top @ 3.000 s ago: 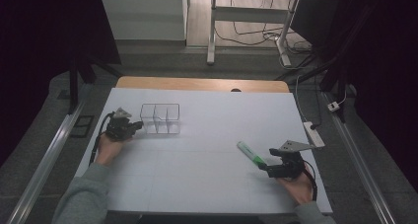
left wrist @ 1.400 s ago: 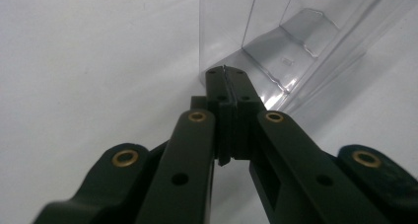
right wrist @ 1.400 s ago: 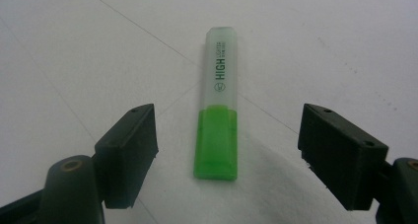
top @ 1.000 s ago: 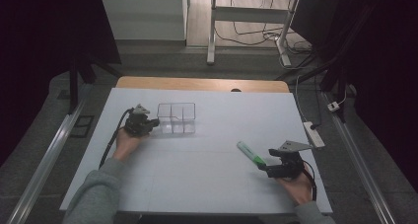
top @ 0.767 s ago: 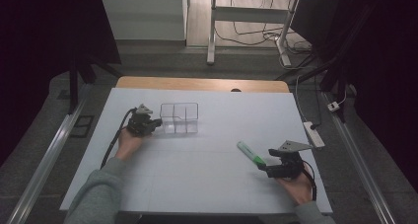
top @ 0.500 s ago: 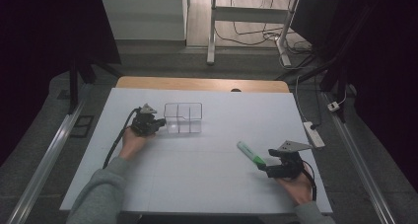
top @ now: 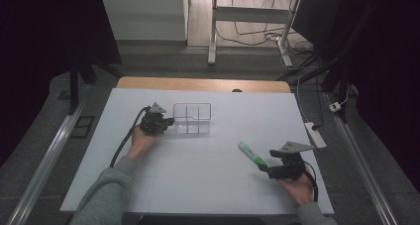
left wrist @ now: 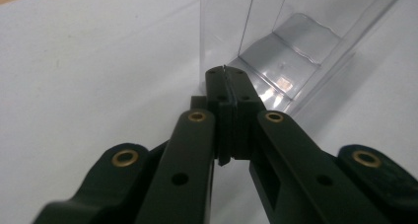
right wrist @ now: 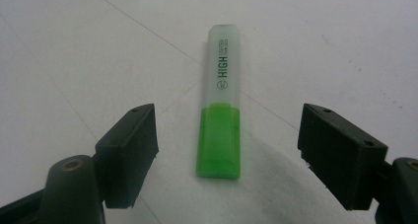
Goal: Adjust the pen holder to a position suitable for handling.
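A clear plastic divided box [top: 192, 118] stands on the white table [top: 208, 190], left of centre. My left gripper [top: 171, 121] sits at its left side, shut on the box's thin wall. In the left gripper view the jaws [left wrist: 225, 78] pinch that clear wall edge, with the box [left wrist: 296, 41] running away ahead. A green highlighter [top: 251, 154] lies flat at the right front. My right gripper [top: 265, 169] rests just behind it, open. In the right gripper view the highlighter [right wrist: 222, 120] lies lengthwise between the spread jaws [right wrist: 231, 135], untouched.
A wooden strip [top: 198, 84] runs along the table's far edge. A white power strip [top: 315, 134] lies off the right edge, and metal rails [top: 44, 160] flank the table. Desk legs and cables [top: 247, 31] stand beyond on the floor.
My left gripper has slid rightward across the table, dragging the clear box along with it. The right gripper and the highlighter have stayed put.
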### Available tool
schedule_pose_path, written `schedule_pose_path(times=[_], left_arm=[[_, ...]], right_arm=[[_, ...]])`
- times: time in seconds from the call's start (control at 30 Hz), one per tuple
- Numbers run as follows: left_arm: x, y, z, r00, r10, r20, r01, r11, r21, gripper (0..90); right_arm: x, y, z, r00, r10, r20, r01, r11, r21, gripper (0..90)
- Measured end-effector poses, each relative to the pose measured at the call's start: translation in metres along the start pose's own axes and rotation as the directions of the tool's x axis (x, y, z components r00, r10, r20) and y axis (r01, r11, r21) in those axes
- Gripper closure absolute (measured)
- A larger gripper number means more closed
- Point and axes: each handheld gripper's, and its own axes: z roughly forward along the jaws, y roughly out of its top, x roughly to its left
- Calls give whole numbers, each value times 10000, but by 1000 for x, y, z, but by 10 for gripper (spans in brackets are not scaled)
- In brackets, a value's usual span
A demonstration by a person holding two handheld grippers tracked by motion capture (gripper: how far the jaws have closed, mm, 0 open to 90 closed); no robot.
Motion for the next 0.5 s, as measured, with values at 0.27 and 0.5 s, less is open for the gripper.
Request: schedule_pose_path(times=[0.27, 0.5], left_arm=[[-5, 5, 7, 9999, 87, 90, -86, 9999, -71, 888], [-8, 9, 12, 9997, 124, 186, -123, 9999, -90, 888]], right_arm=[[0, 0, 0, 10000, -8, 8, 8, 10000, 33, 226], [0, 0, 0, 10000, 8, -6, -8, 10000, 7, 226]])
